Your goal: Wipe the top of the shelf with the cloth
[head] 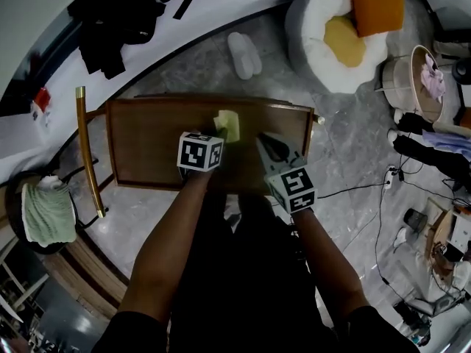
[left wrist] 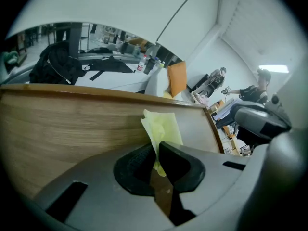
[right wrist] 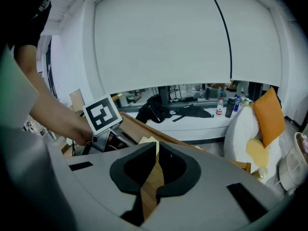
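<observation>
L gripper (head: 219, 135): jaws clamped tight on the yellow cloth (head: 229, 126). One bunched edge sits betw. the pads and the rest sticks out fwd.
Cloth pos.: over the far half of the wooden shelf top (head: 147, 145), approx. mid-width.
R gripper (head: 263, 140): jaws drawn together w/ nothing in them, only a thin slit showing wood. It sits just beside the L one, over the top's right part.
Step, as we judge it: wiping w/ the L.
Doing it well: we tip the L down so the cloth lies flat, not just its tip. We use long overlapping passes side to side and work into the corners along the raised rim (head: 210, 101). We keep the R out of the path.
Hard to tell: whether the cloth actually touches the wood, and any dust on it.
Hidden: our arms cover the near edge, and nothing below the top shows.
</observation>
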{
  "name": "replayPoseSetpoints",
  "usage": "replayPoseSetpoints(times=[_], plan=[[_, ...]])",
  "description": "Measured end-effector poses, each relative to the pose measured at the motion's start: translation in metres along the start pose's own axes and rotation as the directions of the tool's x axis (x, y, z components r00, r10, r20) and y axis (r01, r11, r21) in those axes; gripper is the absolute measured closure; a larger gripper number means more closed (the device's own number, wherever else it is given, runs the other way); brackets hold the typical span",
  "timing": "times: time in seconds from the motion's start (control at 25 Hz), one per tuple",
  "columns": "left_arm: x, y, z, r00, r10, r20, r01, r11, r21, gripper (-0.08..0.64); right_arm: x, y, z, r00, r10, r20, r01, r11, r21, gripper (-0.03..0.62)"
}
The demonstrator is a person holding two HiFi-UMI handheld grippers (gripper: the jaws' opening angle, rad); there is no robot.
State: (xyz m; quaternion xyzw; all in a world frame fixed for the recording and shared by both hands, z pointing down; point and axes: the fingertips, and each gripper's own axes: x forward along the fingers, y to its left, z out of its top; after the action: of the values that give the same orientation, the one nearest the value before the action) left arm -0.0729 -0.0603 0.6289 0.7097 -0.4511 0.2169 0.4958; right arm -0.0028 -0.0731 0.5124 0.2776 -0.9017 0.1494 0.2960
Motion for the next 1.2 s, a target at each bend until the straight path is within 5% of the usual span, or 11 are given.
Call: replayPoseSetpoints(times=[0.72,0.96,1.2], plan=[[-0.103,0.161,-0.022,0.977,0.19,0.1,-0.168,0.967,-0.193,0.531,0.065,0.066,0.028,0.996,0.085,-0.028,-0.087,0.994,-0.062,0.563],[-0.138,0.214,-0.034,0.955,0.276,0.107,-0.243,0.936,-0.254,0.531,0.082,0.082,0.038,0.994,0.102,-0.034,-0.105,0.991,-0.088,0.563],[-0.166,0.252,-0.046,0.918,0.374,0.129,-0.307,0.879,-0.365,0.531,0.095,0.101,0.045,0.993,0.119,-0.026,-0.121,0.988,-0.094,0.563]])
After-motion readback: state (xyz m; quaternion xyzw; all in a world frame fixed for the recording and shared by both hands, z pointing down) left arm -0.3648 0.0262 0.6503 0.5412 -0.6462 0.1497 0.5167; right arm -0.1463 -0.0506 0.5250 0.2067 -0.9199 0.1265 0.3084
